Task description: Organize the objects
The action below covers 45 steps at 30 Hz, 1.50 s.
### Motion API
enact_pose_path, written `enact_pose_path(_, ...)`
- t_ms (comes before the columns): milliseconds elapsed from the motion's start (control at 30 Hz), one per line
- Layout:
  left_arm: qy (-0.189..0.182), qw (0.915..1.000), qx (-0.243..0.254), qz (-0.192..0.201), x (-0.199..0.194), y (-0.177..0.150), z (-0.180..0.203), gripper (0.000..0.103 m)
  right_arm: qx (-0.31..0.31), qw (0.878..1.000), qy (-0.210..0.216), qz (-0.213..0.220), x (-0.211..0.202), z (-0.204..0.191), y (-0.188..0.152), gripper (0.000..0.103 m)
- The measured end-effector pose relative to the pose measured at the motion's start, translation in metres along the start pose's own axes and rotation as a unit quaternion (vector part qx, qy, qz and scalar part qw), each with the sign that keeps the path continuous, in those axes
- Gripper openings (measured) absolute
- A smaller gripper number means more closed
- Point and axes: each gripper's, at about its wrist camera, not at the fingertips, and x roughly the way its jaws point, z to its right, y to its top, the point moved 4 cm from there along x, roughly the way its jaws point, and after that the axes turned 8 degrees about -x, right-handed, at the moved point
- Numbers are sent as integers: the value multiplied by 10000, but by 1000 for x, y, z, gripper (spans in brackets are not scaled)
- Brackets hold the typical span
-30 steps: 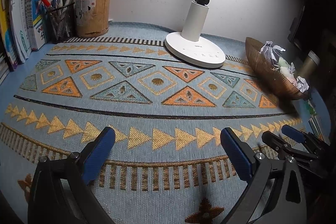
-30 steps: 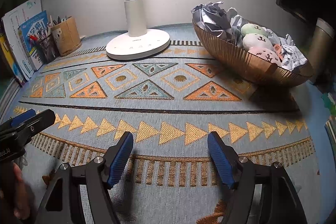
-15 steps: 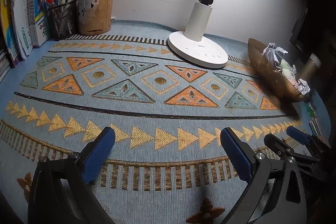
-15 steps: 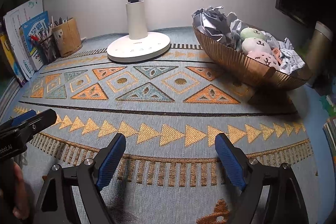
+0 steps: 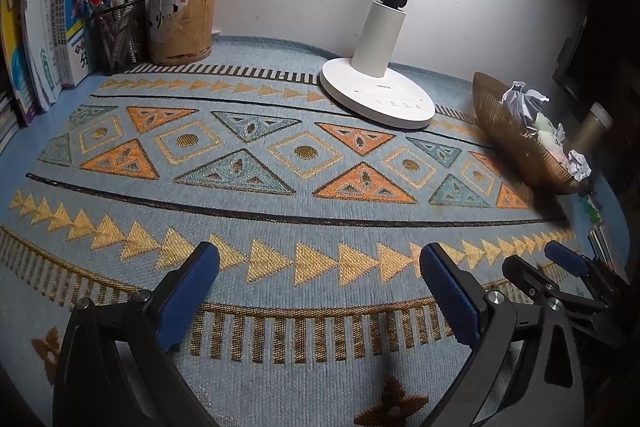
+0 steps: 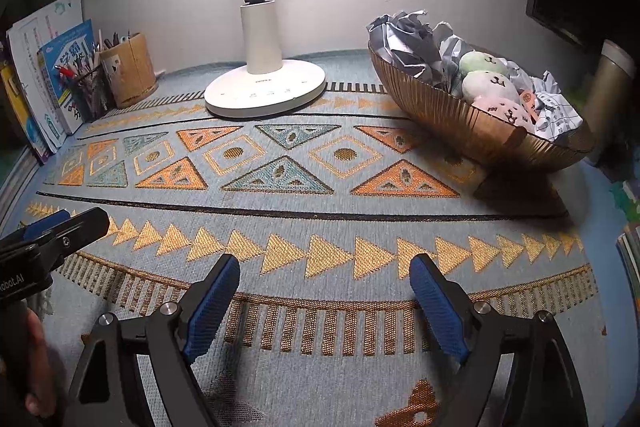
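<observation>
Desk covered by a blue woven mat [image 5: 304, 187] with orange and gold triangles, lit from above by a white lamp [image 6: 264, 91] at the back.

Left claw [image 5: 319, 259] low over the mat's near edge, blue pads wide apart, nothing between them. Right claw [image 6: 324, 267] alongside, likewise wide and empty. Compared with a second ago, the right claw's pads spread a little further apart. Left claw's spread unchanged. Both views shifted only slightly, as from a small drift of the hands. Part of a hand [image 6: 36, 367] visible at the lower left of the right view, gripping the left tool's handle.

Nothing on the desk moved in that second. Bronze ribbed basket [image 6: 460, 123] at the right, holding crumpled paper [image 6: 404, 39] and round plush toys [image 6: 488, 87] with stitched faces, plus a small orange item, possibly a tag, too small to tell. Mesh pen pot [image 5: 120, 31] and wooden pot [image 5: 182, 23] side by side at the back left, both filled with pens. Books [image 5: 72, 27] upright just left of them.

No loose item showing on the mat's patterned middle. Fits either a sorting job with everything gathered into basket and pots, or a basket of mixed things awaiting sorting. Open, empty claws settle neither.
</observation>
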Motion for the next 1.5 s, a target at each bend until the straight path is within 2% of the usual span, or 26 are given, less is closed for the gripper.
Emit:
enact_pose_path(267,18,10000,-9,-25,1,-1,1,100,6,10000,7,1,0,0,-1,86)
enact_pose_path(433,-55,9999,-39,-92,2,0,0,100,293,9993,218,-82,4,8,-3,86)
enact_pose_path(1000,166,9992,-116,-352,13,-3,-4,101,312,9989,261,-247,11,7,-4,86)
enact_pose_path(1167,389,9986,-21,-372,16,-3,-2,102,354,9984,301,-333,14,7,-5,86)
enact_pose_path(1267,625,9974,-7,-364,18,-1,-4,102,292,9981,293,-451,17,5,-5,89)
enact_pose_path(1367,1023,9940,-3,-395,20,0,-10,102,199,9980,263,-535,20,2,-5,92)
enact_pose_path(1500,1189,9908,433,-480,18,-5,-9,103,-6,9973,74,-734,27,-5,-3,99)
